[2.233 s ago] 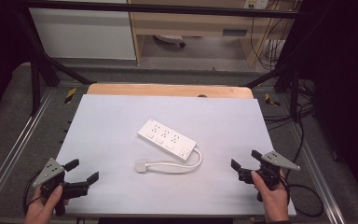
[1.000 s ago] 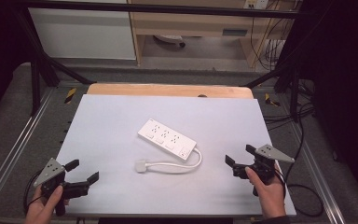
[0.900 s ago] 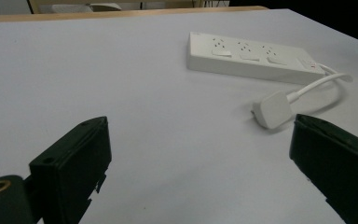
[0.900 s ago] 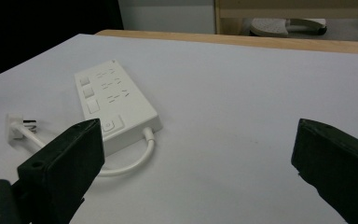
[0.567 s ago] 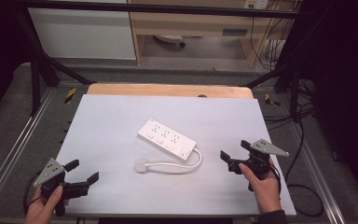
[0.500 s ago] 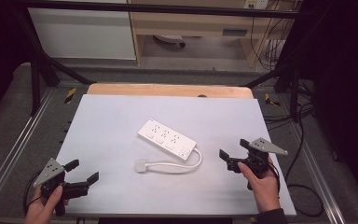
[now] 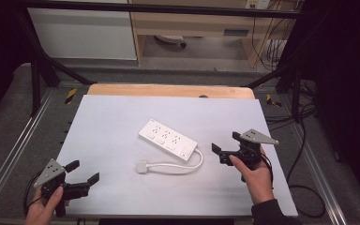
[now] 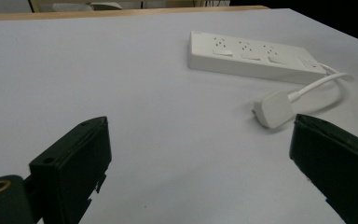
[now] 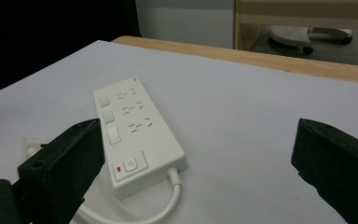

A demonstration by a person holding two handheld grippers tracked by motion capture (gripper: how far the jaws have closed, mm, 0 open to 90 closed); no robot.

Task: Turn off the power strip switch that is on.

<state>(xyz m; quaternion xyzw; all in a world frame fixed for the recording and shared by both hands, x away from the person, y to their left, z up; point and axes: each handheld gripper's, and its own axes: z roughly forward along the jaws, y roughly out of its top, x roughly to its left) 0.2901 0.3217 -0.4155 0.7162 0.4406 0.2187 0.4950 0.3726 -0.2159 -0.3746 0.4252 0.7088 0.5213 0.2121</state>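
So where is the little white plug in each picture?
High view: the plug lies at the middle, just below and left of the power strip.
Left gripper view: the plug sits right of centre, below the power strip.
Right gripper view: the plug peeks out at the left edge.
Shared landmark: the power strip.

Right gripper (image 7: pixel 226 146) nearer the power strip (image 7: pixel 168 140)

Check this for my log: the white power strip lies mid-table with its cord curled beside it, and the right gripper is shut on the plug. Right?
Not quite. The right gripper is open and holds nothing; the high view shows it apart from the plug. The power strip does lie mid-table with its cord curled beside it.
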